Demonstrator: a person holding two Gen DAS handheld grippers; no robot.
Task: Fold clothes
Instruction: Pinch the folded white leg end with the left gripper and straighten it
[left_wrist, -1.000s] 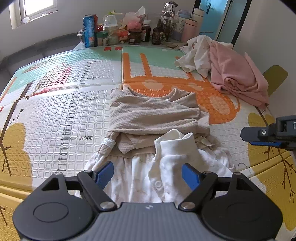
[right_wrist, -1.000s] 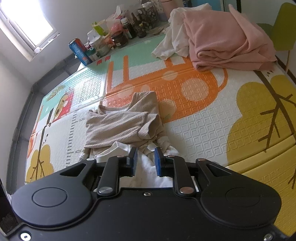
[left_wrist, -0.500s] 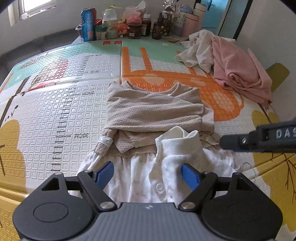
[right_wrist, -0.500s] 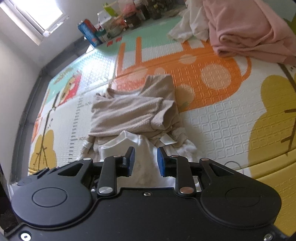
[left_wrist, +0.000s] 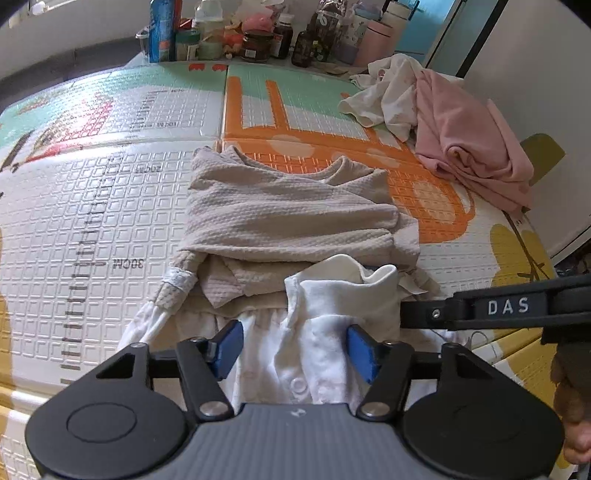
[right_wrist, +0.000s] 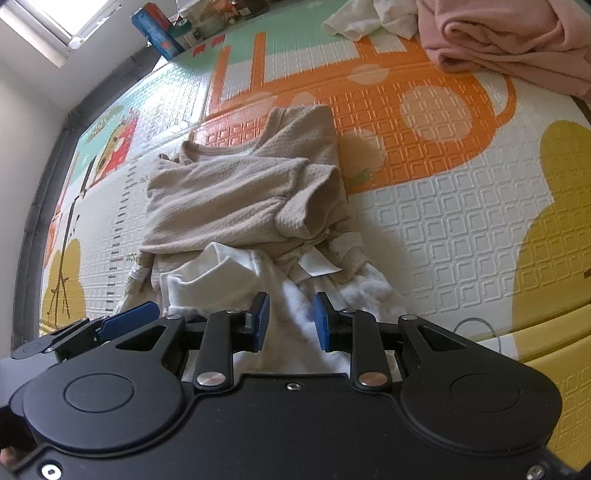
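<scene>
The near hem of the white garment (left_wrist: 325, 332) is hidden behind the left gripper (left_wrist: 295, 349) body. The pink cloth (right_wrist: 517, 33) is cut off by the top edge. Labels on the far bottles (left_wrist: 258, 37) are too small to read.

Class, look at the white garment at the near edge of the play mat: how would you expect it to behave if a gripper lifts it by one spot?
The white garment lies in soft rumples, so it would probably droop and unfold. It looks thin, likely light. The beige top overlaps it and may drag along.
</scene>
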